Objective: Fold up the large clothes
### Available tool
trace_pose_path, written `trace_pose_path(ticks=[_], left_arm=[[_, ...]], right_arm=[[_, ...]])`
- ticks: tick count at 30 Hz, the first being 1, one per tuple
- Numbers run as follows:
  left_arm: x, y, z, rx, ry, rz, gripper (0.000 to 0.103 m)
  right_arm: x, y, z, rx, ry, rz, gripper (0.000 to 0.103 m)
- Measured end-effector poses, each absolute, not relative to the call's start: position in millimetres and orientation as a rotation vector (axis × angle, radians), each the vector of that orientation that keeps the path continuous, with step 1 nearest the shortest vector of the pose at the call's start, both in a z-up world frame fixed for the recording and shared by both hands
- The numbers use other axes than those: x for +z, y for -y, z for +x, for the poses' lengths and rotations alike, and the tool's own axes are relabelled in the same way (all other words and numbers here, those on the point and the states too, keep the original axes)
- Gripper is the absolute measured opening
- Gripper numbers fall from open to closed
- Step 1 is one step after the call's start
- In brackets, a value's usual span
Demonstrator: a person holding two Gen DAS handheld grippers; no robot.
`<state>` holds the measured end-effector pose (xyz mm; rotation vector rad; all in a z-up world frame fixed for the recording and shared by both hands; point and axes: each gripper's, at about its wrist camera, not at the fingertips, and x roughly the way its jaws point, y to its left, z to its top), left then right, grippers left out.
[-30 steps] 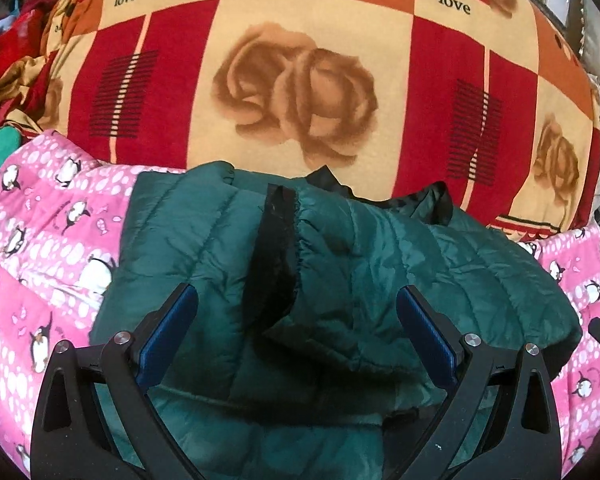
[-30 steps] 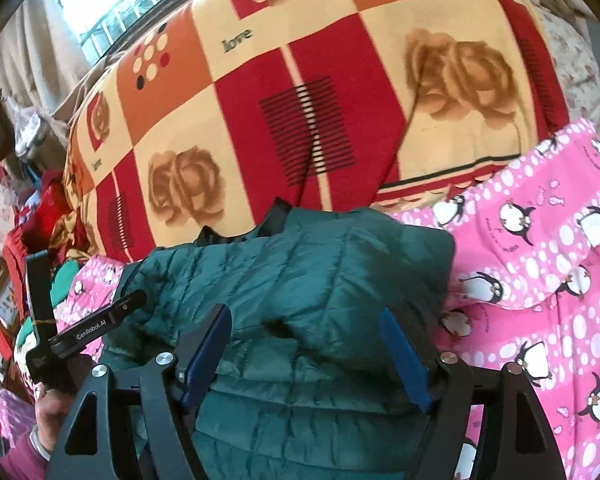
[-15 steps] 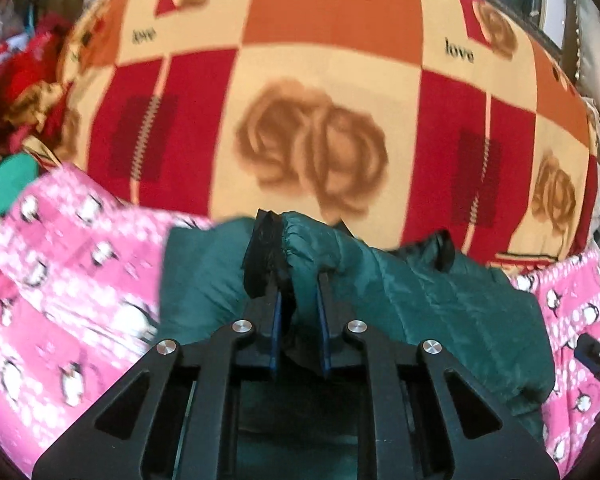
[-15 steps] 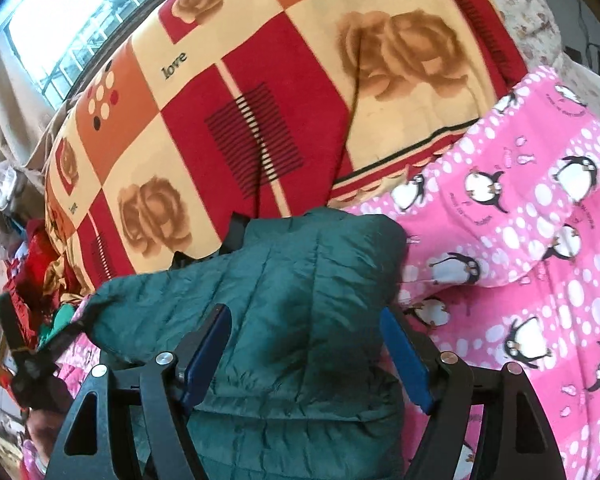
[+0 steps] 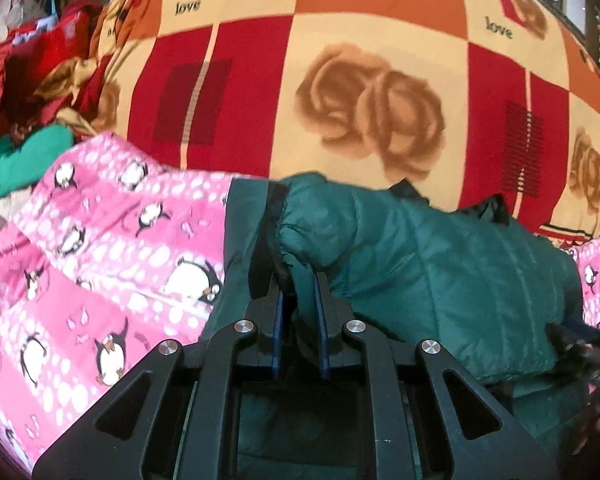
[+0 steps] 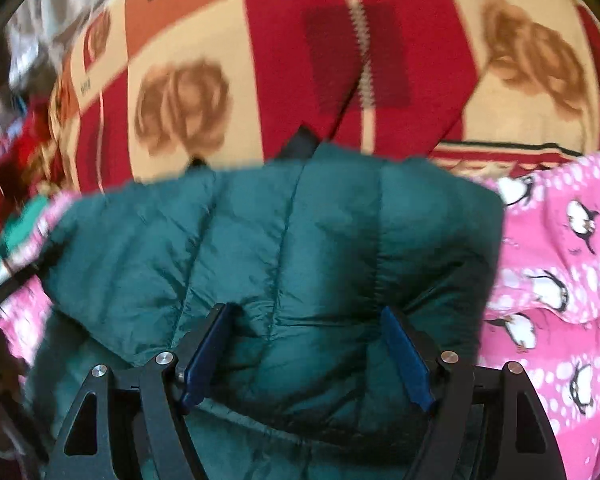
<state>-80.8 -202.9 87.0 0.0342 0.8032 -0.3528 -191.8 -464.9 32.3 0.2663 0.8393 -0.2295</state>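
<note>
A dark green quilted puffer jacket (image 5: pixel 440 264) lies bunched on a pink penguin-print blanket (image 5: pixel 112 248). My left gripper (image 5: pixel 299 280) is shut on a fold of the jacket near its black-trimmed edge and holds it raised. In the right wrist view the jacket (image 6: pixel 292 240) fills the middle. My right gripper (image 6: pixel 306 316) is open, its blue pads on either side of a puffed part of the jacket, and part of the jacket bulges between them.
A large red, orange and cream rose-print blanket (image 5: pixel 340 72) rises behind the jacket. Red and green clothes (image 5: pixel 24 80) are piled at the far left. The pink blanket (image 6: pixel 560 280) spreads to the right in the right wrist view.
My left gripper closed on the jacket fold and has drawn it up and to the left. My right gripper stayed open and pushed in closer over the jacket.
</note>
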Motion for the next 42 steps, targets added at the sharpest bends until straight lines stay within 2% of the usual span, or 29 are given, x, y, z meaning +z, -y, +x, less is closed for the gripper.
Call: trace_pose_path(ticks=[4,5,7,8,9,16,23,29,34,39,42], left_arm=[[88.8,198.2,-73.6,-0.369,-0.841,-0.029,0.014],[91.4,196.8,-72.3,-0.37,-0.848,-0.039,0.021],[100.6,193.1,-72.7,-0.367,-0.833,-0.047,0.044],[106.8,191.2,-74.6,-0.368,-0.807,-0.055,0.061],[111.9,189.9,-76.5,-0.37,-0.785,-0.063,0.069],[126.7,218.9,-80.4,-0.426,-0.742,-0.013,0.071],[87.3,261.2,-65.3,-0.375,-0.813,0.187,0.071],[67.0,261.7,-62.0,-0.404,-0.806,0.171,0.073],[63.2,263.5,-62.0,-0.401,-0.805,0.184,0.074],[60.8,261.7,-60.1,-0.406,-0.808,0.165,0.074],[59.7,261.2,-58.6,-0.406,-0.812,0.156,0.075]], right_arm=[[28.8,465.7,-188.0,-0.223,-0.838,0.248,0.075],[31.5,468.8,-189.7,-0.215,-0.839,0.261,0.075],[45.2,479.2,-200.8,-0.211,-0.798,0.304,0.075],[52.0,483.7,-206.1,-0.218,-0.768,0.326,0.075],[58.1,489.2,-211.1,-0.226,-0.742,0.346,0.075],[62.7,513.6,-199.8,-0.337,-0.774,0.328,0.075],[34.6,524.3,-171.1,-0.378,-0.832,0.268,0.075],[12.0,544.0,-166.8,-0.384,-0.817,0.325,0.078],[27.2,535.3,-170.1,-0.424,-0.841,0.299,0.078],[60.2,501.8,-187.1,-0.342,-0.769,0.325,0.078],[56.7,473.6,-178.9,-0.284,-0.815,0.27,0.078]])
